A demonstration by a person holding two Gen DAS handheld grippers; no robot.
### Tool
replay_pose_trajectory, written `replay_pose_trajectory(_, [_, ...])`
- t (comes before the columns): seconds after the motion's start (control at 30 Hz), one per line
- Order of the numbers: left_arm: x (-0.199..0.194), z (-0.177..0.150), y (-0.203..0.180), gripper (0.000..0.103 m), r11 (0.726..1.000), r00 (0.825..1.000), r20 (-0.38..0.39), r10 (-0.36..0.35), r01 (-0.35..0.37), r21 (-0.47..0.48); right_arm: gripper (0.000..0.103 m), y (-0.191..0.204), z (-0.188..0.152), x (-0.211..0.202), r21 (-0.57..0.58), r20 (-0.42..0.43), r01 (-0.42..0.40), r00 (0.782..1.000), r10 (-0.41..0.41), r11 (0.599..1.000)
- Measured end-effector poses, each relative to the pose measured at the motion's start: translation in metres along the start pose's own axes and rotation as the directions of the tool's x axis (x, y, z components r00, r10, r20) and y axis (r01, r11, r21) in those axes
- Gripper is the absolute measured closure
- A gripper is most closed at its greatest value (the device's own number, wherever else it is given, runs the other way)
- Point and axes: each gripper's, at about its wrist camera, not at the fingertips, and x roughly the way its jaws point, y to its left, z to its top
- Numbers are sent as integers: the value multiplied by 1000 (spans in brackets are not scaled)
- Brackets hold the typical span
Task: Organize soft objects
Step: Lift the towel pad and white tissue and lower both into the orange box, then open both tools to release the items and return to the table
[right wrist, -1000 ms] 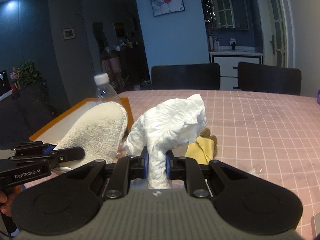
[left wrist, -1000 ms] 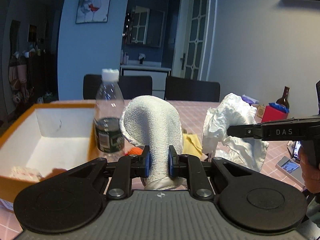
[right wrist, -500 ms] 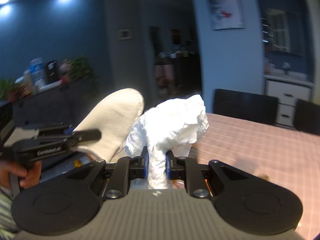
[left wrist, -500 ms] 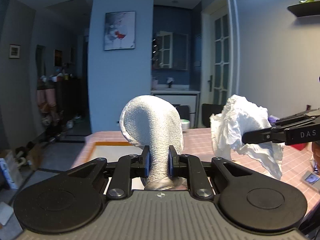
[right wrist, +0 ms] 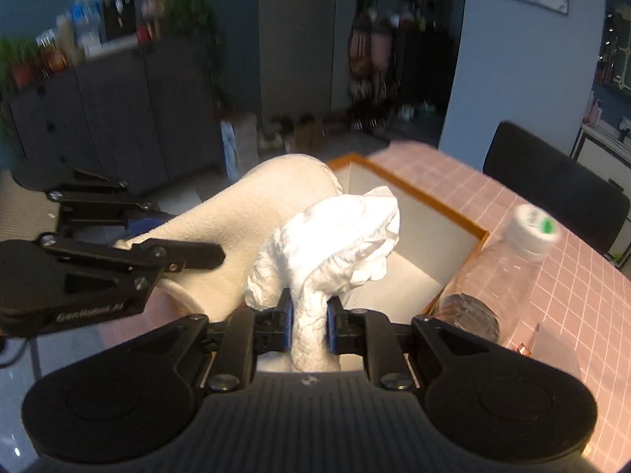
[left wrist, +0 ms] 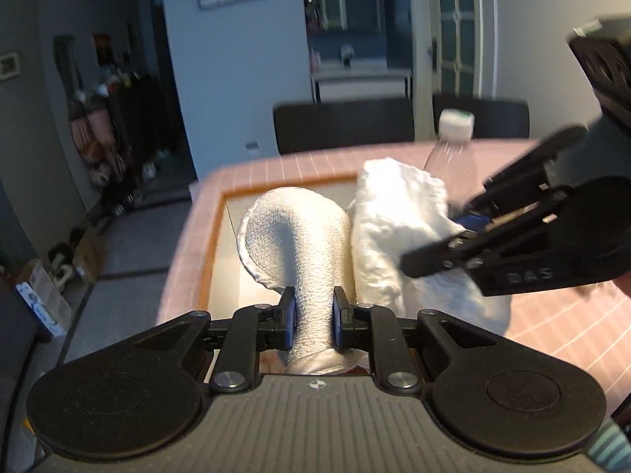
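Table [right wrist: 524, 213], covered in a pink checked cloth, lies ahead of and below both tongs, its corner showing past the left pair. Box [right wrist: 441, 213], open-topped, with an orange rim and white inner walls, sits on the table corner directly under the tips of both tongs; its near rim is hidden behind the tools. Two dark chairs [left wrist: 343, 126] stand at the far edge of the table, beyond the left tongs. Left tongs [left wrist: 313, 313], black with blue pads, are pinched on the narrow end of a cream towel [left wrist: 295, 244]; in the right wrist view this tool [right wrist: 205, 254] enters from the left side, level with the right pair. The towel, rough in texture and rounded at its free end, stands up from the left pads above the box opening and touches the tissue at its right. Right tongs [right wrist: 308, 325], of the same make, are pinched on the twisted stem of a white crumpled tissue [right wrist: 335, 236]; in the left wrist view the tool [left wrist: 465, 236] reaches in from the right. The tissue bulges above the right pads, over the box, just beside the towel. Clear plastic bottle [right wrist: 508, 276], white-capped with a dark label, appears just to the right of the right tongs, next to the box wall, blurred; whether it stands upright cannot be told.
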Motion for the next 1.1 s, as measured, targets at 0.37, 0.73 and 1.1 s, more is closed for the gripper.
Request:
replay_pose_trajectory(0.37, [54, -13, 16, 82, 993, 977, -213, 8, 17, 116, 88, 1, 15, 94, -208, -195, 108, 969, -149, 972])
replay_pose_trajectory(0.73, [68, -11, 4, 71, 981, 955, -285, 78, -22, 194, 83, -1, 7, 134, -293, -295, 75, 941, -165, 953])
replay_pose_trajectory(1.1, [48, -2, 1, 43, 975, 960, -252, 123, -70, 212, 59, 15, 0, 100, -394, -213, 132, 950, -229, 910])
